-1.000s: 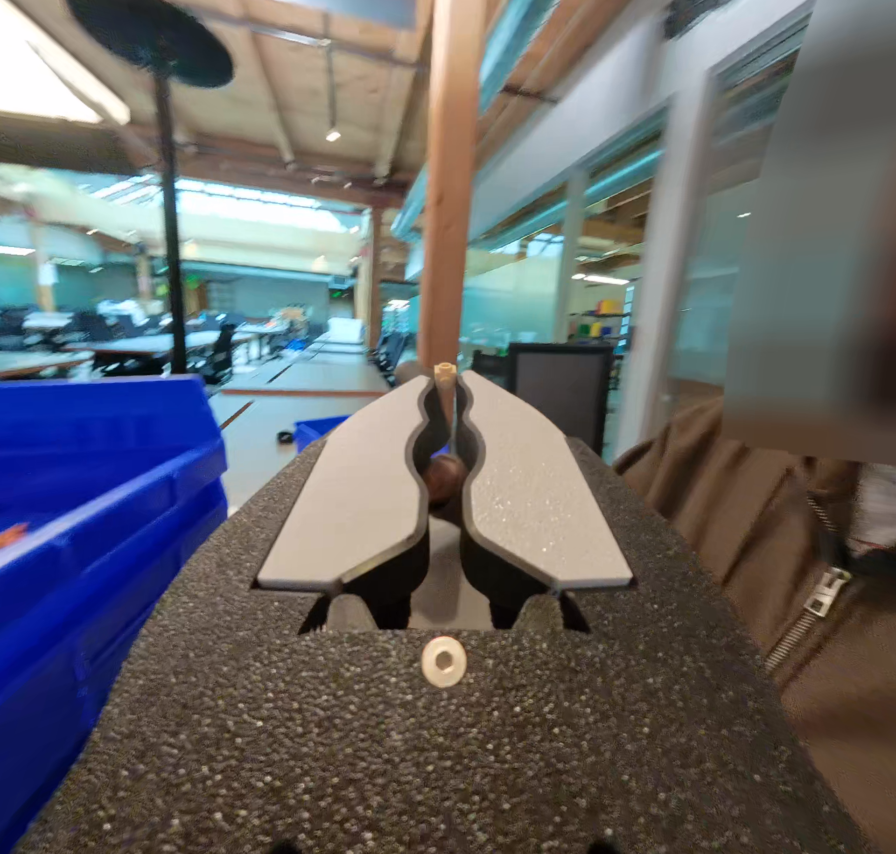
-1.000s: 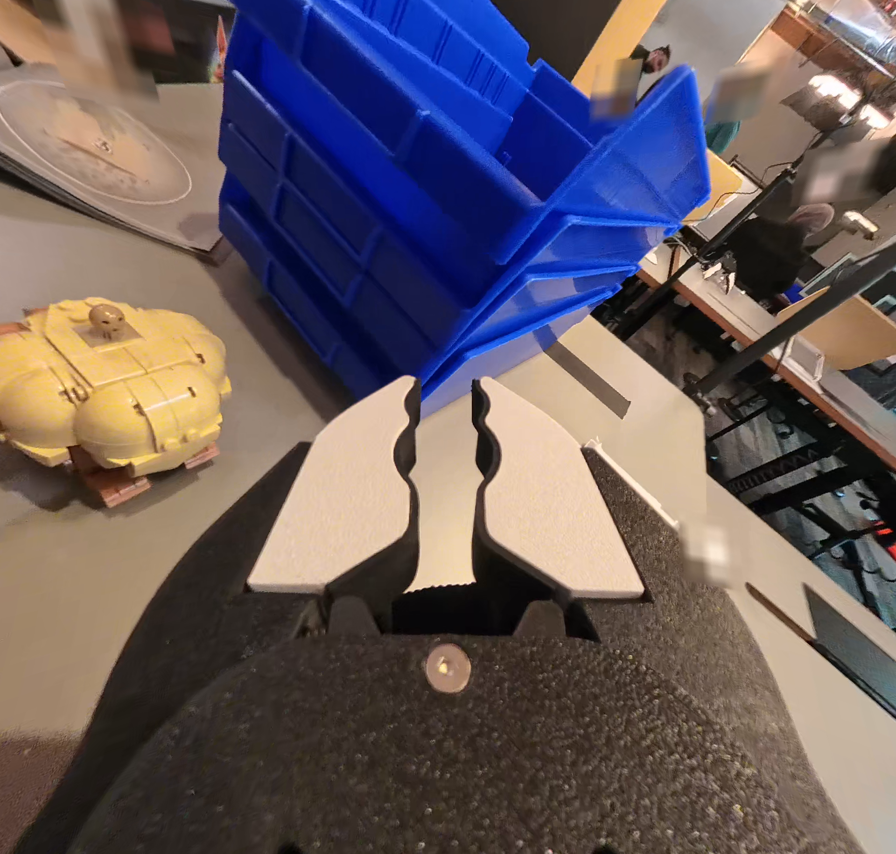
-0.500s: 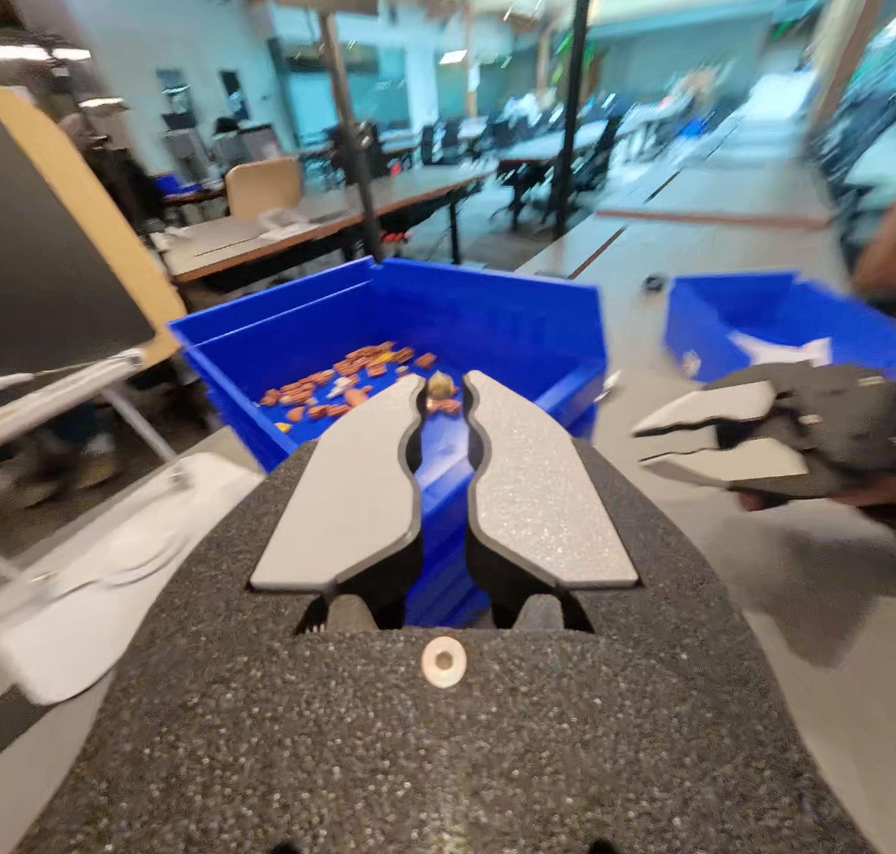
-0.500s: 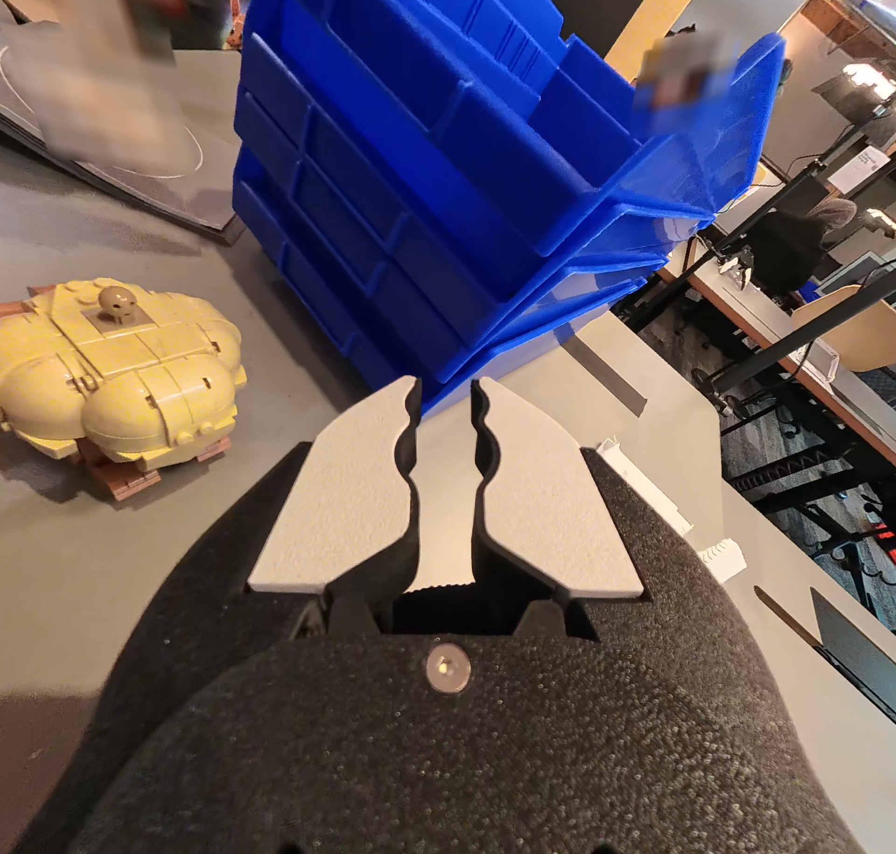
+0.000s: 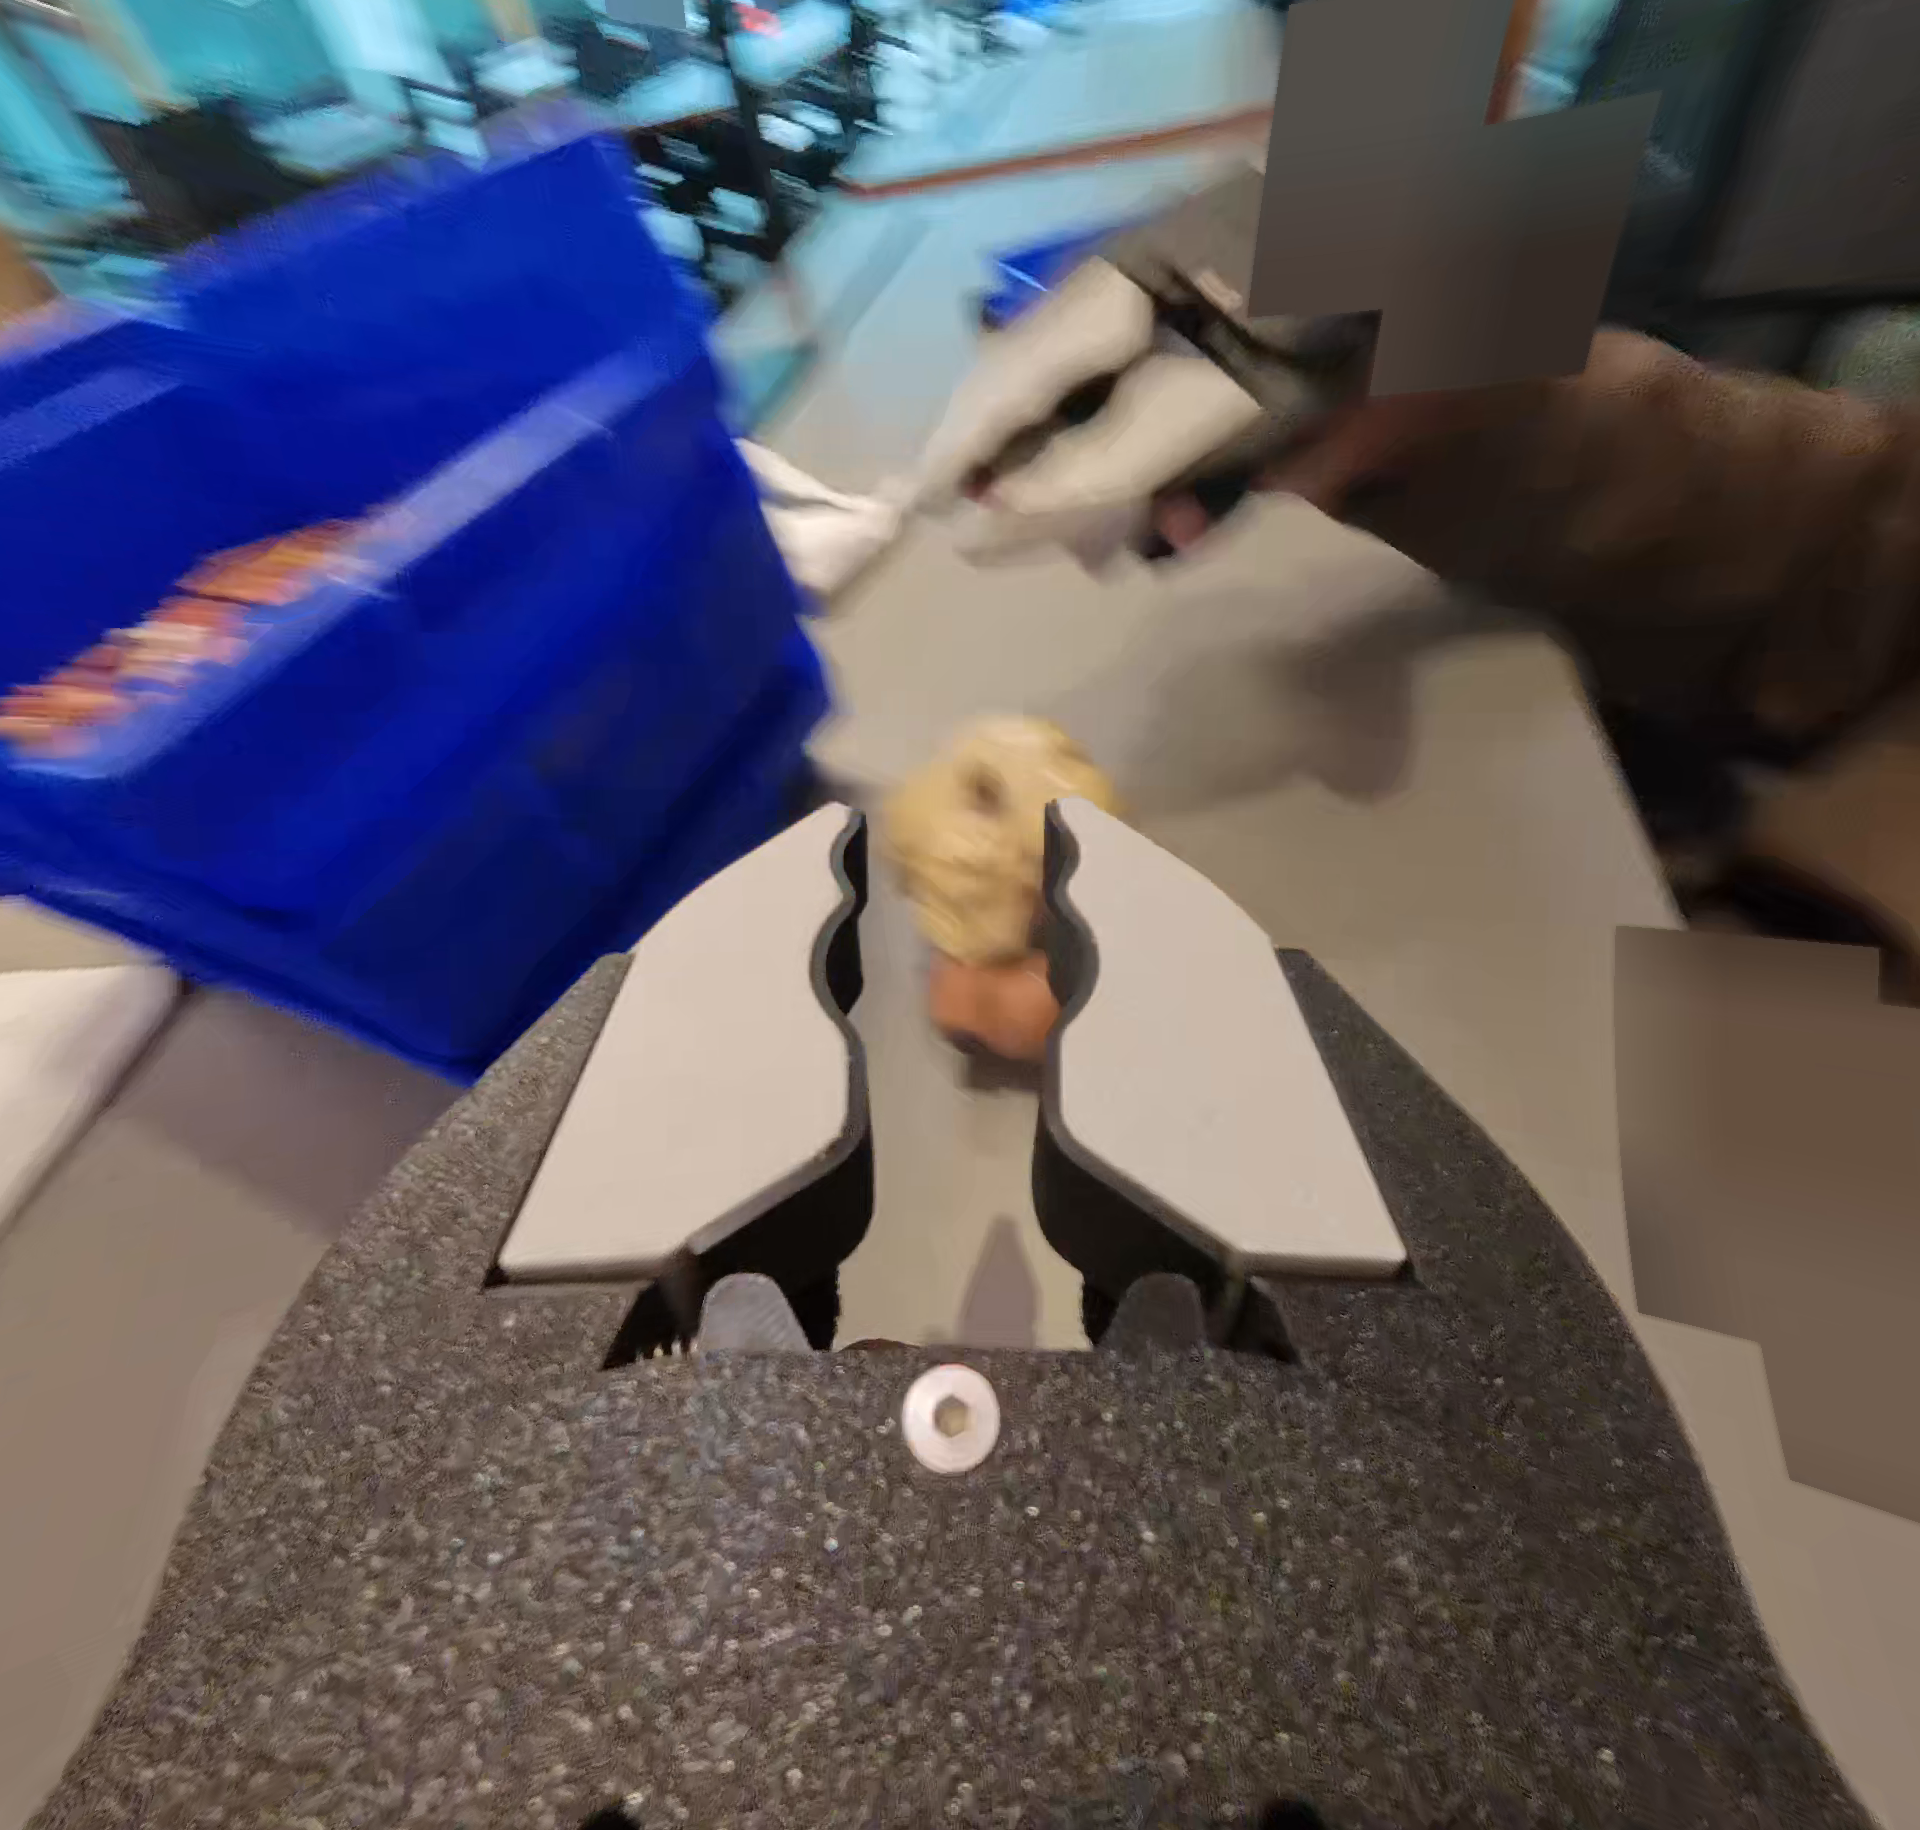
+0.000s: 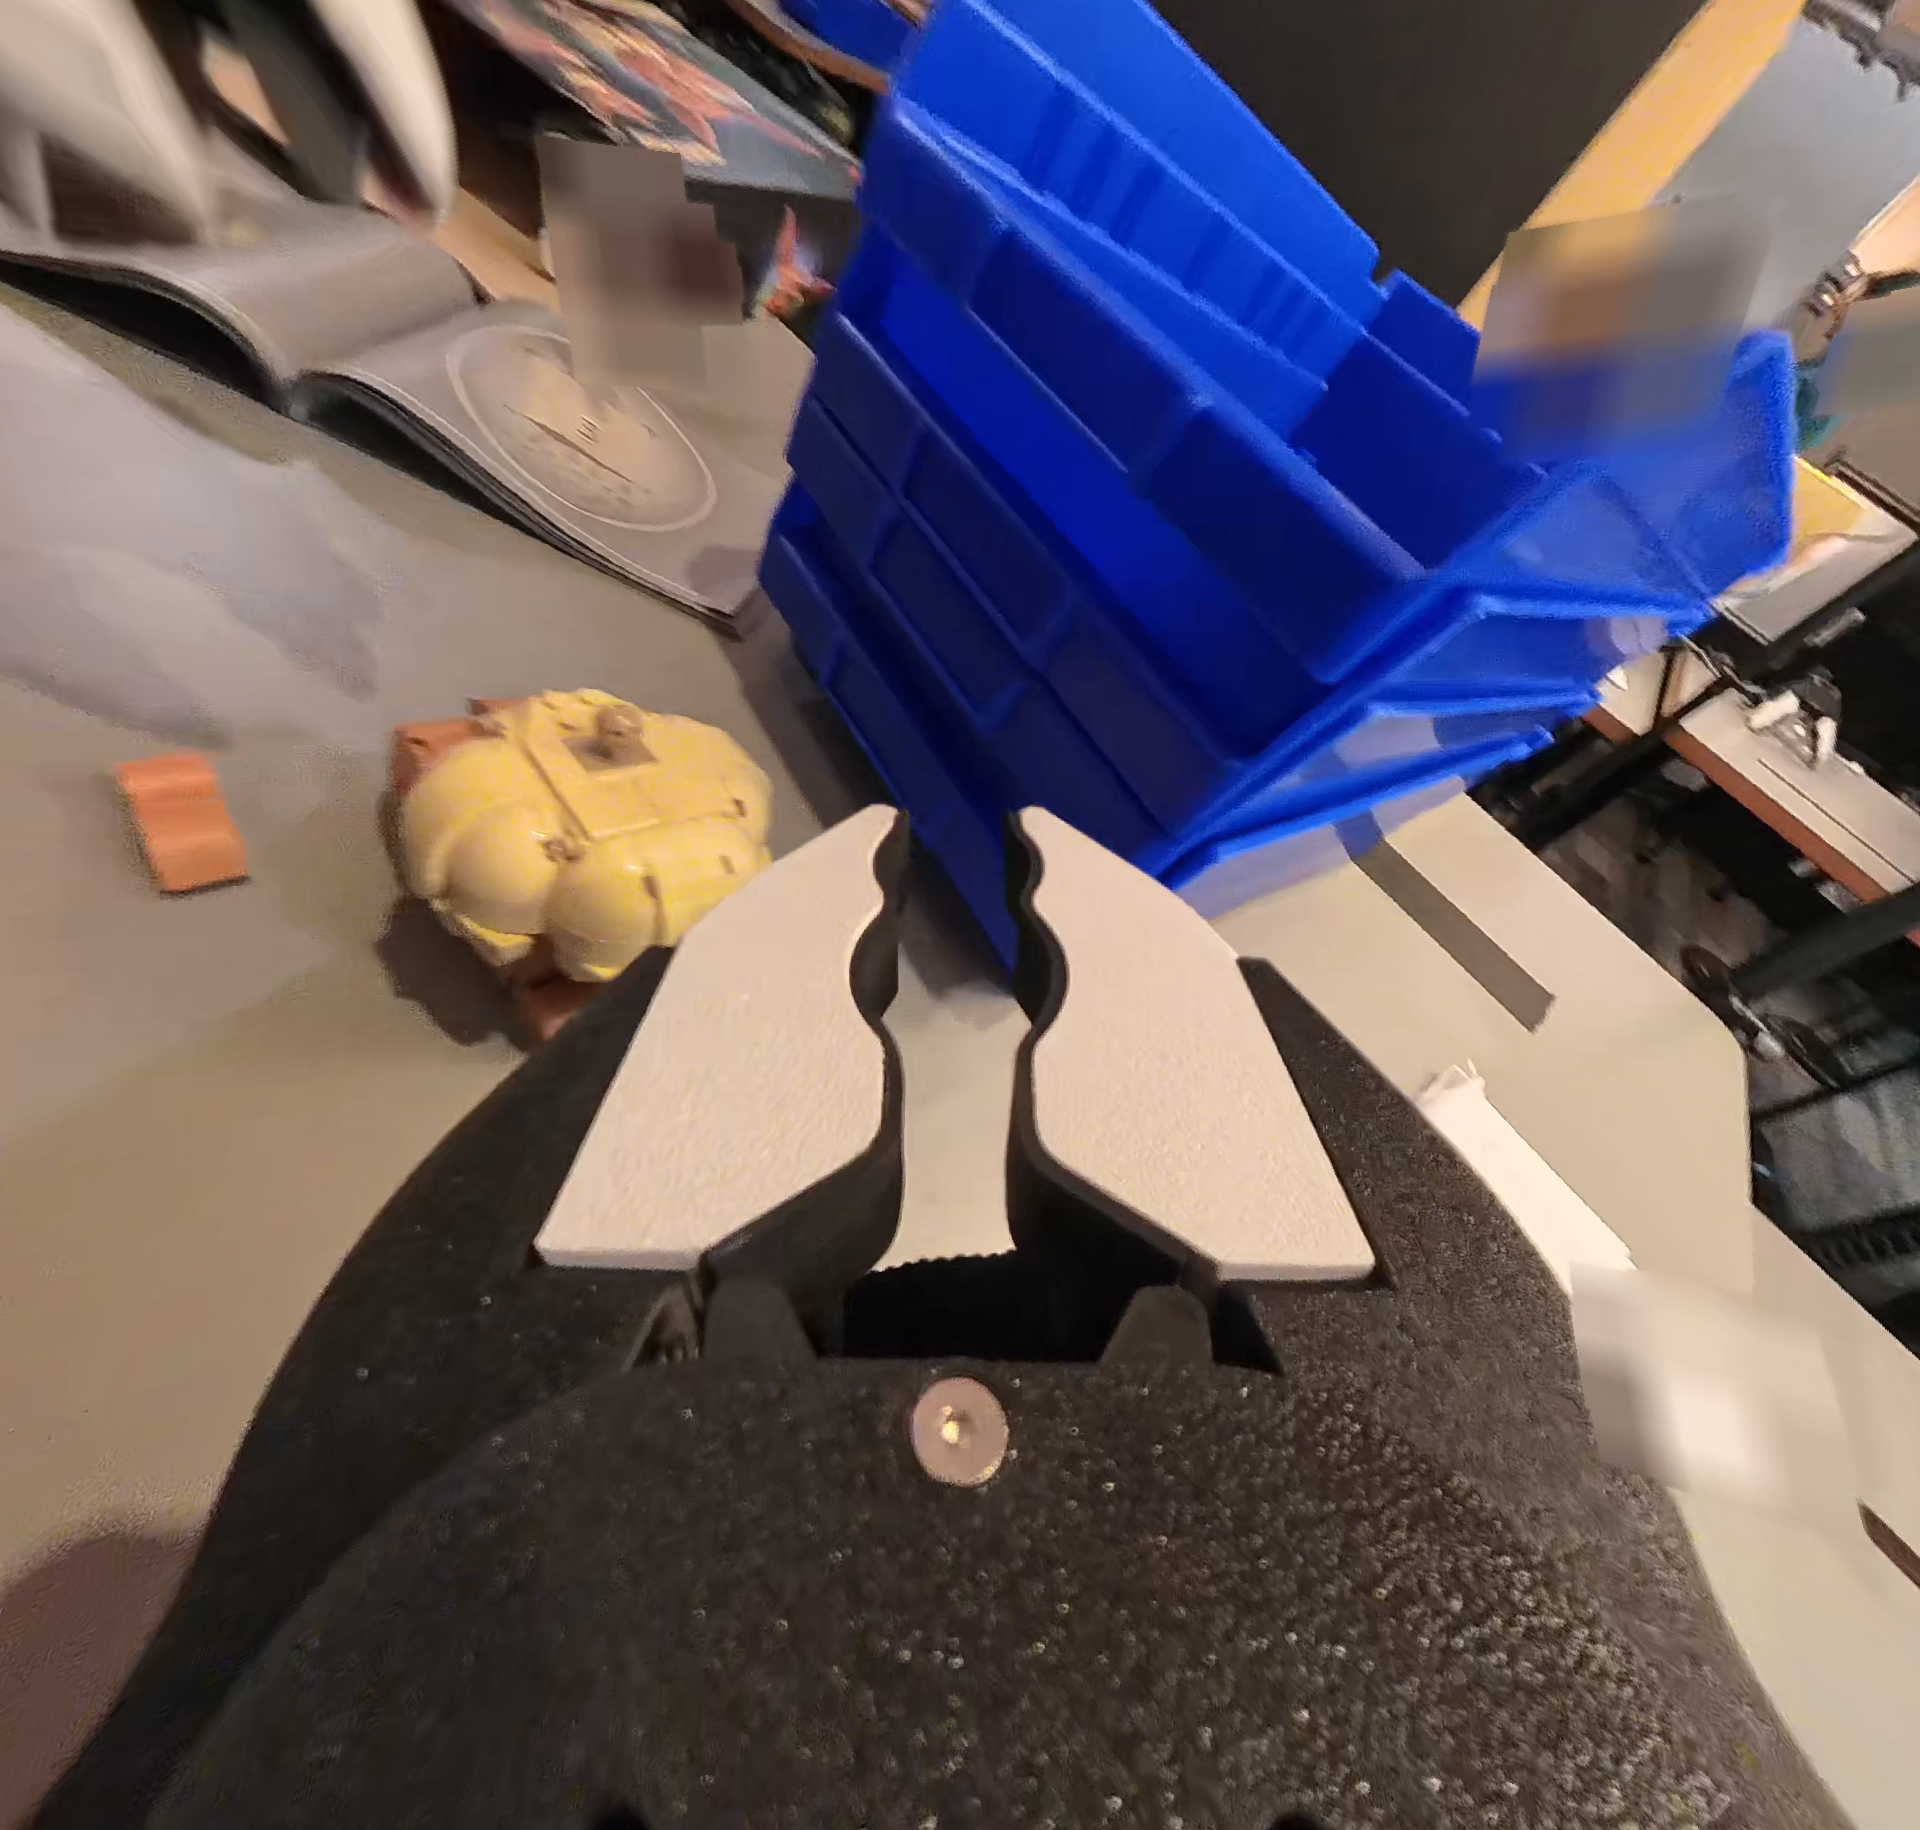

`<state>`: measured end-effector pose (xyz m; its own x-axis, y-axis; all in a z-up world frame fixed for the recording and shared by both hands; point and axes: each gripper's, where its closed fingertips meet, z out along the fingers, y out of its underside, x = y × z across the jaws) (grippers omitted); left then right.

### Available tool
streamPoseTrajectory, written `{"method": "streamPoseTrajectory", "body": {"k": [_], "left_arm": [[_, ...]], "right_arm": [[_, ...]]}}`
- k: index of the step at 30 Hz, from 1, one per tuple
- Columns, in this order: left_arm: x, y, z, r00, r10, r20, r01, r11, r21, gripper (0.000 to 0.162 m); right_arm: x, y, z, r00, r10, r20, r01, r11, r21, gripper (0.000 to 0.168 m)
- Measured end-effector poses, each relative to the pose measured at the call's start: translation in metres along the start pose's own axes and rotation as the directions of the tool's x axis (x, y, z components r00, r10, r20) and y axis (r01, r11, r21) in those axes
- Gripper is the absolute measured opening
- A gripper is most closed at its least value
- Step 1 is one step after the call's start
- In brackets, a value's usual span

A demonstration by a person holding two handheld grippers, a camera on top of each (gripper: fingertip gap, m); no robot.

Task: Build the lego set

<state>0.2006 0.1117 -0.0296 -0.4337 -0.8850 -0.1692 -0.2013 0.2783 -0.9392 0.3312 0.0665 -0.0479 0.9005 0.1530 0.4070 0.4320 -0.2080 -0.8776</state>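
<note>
Your jaws stand spread on both sides, nothing between them. Your left gripper (image 5: pixel 951 824) looks down at the grey bench (image 5: pixel 1351 897), with the tan rounded lego model (image 5: pixel 977 845) blurred just beyond its tips and a brown piece (image 5: pixel 992 1006) lying at the model's near edge. A blue bin (image 5: pixel 395 575) holding reddish-brown pieces sits to the left. Your right gripper (image 6: pixel 956 830) points at a stack of blue bins (image 6: pixel 1143 492); the model (image 6: pixel 582 835) rests left of it, a small brown brick (image 6: pixel 182 835) farther left, an open booklet (image 6: pixel 561 440) behind.
</note>
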Motion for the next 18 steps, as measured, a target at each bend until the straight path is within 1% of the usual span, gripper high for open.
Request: {"method": "streamPoseTrajectory", "body": {"k": [1, 2, 4, 6, 8, 11, 13, 14, 16, 18], "left_arm": [[0.022, 0.018, -0.002, 0.995, 0.007, -0.098, -0.010, 0.999, -0.030, 0.032], [0.038, 0.037, -0.003, 0.986, 0.004, -0.165, -0.016, 0.997, -0.069, 0.031], [0.053, 0.071, -0.002, 0.977, -0.012, -0.213, -0.023, 0.987, -0.160, 0.032], [0.059, 0.094, 0.003, 0.973, -0.021, -0.229, -0.038, 0.968, -0.249, 0.033], [0.062, 0.106, 0.011, 0.973, -0.015, -0.232, -0.057, 0.951, -0.304, 0.034], [0.065, 0.121, 0.022, 0.973, 0.000, -0.230, -0.092, 0.917, -0.388, 0.035], [0.070, 0.123, 0.028, 0.971, 0.011, -0.240, -0.109, 0.910, -0.400, 0.034], [0.070, 0.122, 0.031, 0.973, 0.015, -0.229, -0.108, 0.912, -0.397, 0.032], [0.069, 0.122, 0.035, 0.977, 0.011, -0.215, -0.099, 0.909, -0.404, 0.017], [0.068, 0.121, 0.037, 0.979, -0.013, -0.202, -0.072, 0.911, -0.407, 0.017]], "right_arm": [[-0.008, -0.006, -0.002, 1.000, -0.001, 0.027, 0.000, 1.000, 0.024, 0.016], [-0.016, -0.011, -0.004, 0.998, -0.003, 0.059, 0.000, 0.999, 0.046, 0.015], [-0.036, -0.022, -0.006, 0.992, -0.011, 0.123, 0.000, 0.996, 0.086, 0.014], [-0.057, -0.030, -0.006, 0.983, -0.007, 0.184, -0.018, 0.991, 0.132, 0.014], [-0.081, -0.029, -0.002, 0.966, -0.002, 0.259, -0.036, 0.990, 0.139, 0.011], [-0.102, -0.029, 0.001, 0.957, -0.059, 0.284, 0.021, 0.990, 0.136, 0.011], [-0.117, -0.028, 0.003, 0.941, -0.059, 0.332, 0.015, 0.991, 0.135, 0.010], [-0.123, -0.025, 0.005, 0.935, -0.061, 0.349, 0.019, 0.992, 0.122, 0.010], [-0.130, -0.016, 0.009, 0.933, -0.111, 0.344, 0.085, 0.993, 0.087, 0.011], [-0.135, -0.009, 0.011, 0.928, -0.190, 0.319, 0.173, 0.982, 0.081, 0.011]]}}
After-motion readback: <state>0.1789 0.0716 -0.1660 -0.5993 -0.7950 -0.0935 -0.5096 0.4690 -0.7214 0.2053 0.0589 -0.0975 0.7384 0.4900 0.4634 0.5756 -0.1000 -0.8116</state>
